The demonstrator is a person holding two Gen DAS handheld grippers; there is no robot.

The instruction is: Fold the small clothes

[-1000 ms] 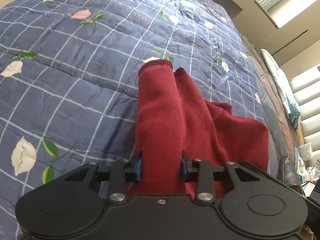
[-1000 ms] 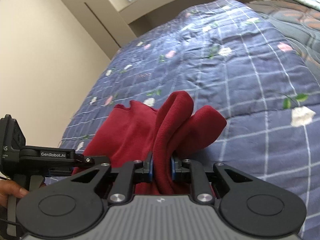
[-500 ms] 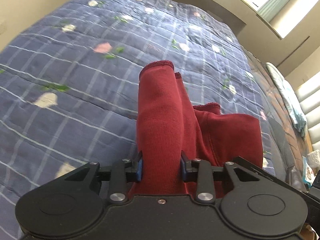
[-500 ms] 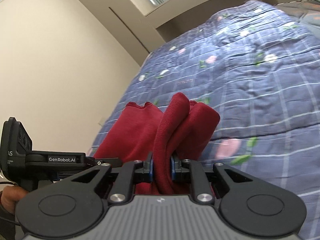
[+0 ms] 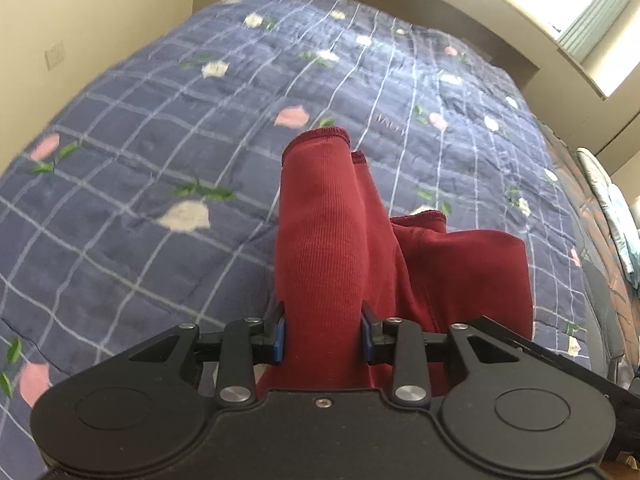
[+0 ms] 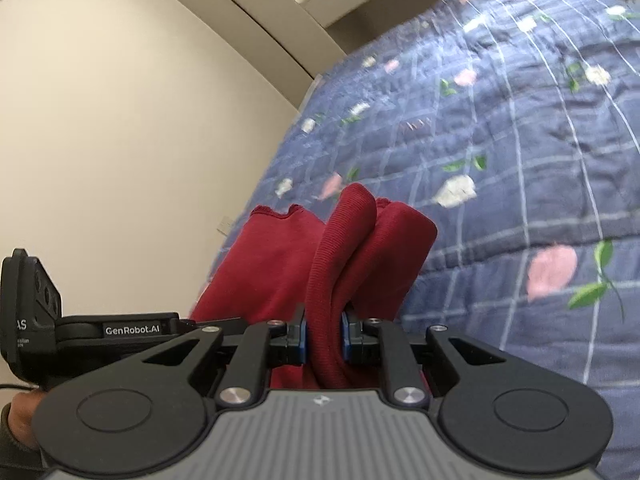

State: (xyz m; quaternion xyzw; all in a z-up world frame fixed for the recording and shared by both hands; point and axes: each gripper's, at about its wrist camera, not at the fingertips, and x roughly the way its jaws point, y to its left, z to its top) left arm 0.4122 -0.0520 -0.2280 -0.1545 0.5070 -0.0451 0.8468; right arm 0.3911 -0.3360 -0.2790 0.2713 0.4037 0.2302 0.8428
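A dark red knit garment (image 5: 332, 240) hangs bunched between both grippers above a navy checked bed quilt (image 5: 160, 128). My left gripper (image 5: 322, 336) is shut on a thick fold of it, blue pads pressing both sides; a hemmed end stands up ahead of the jaws. My right gripper (image 6: 323, 338) is shut on a narrower ribbed fold of the red garment (image 6: 360, 240). The left gripper's black body (image 6: 80, 332) shows at the left of the right wrist view, with a hand (image 6: 16, 416) below it. The lower part of the garment is hidden behind the gripper bodies.
The quilt (image 6: 520, 140) with pink and white flowers covers the bed. A cream wall (image 6: 120, 120) runs along the bed's left side. A window ledge (image 5: 580, 60) lies beyond the far end. Pale bedding (image 5: 612, 208) lies at the right edge.
Both grippers have carried the red garment sideways across the bed toward the wall side, the left also rising a little. The wall now fills more of the right wrist view. Both grips are unchanged.
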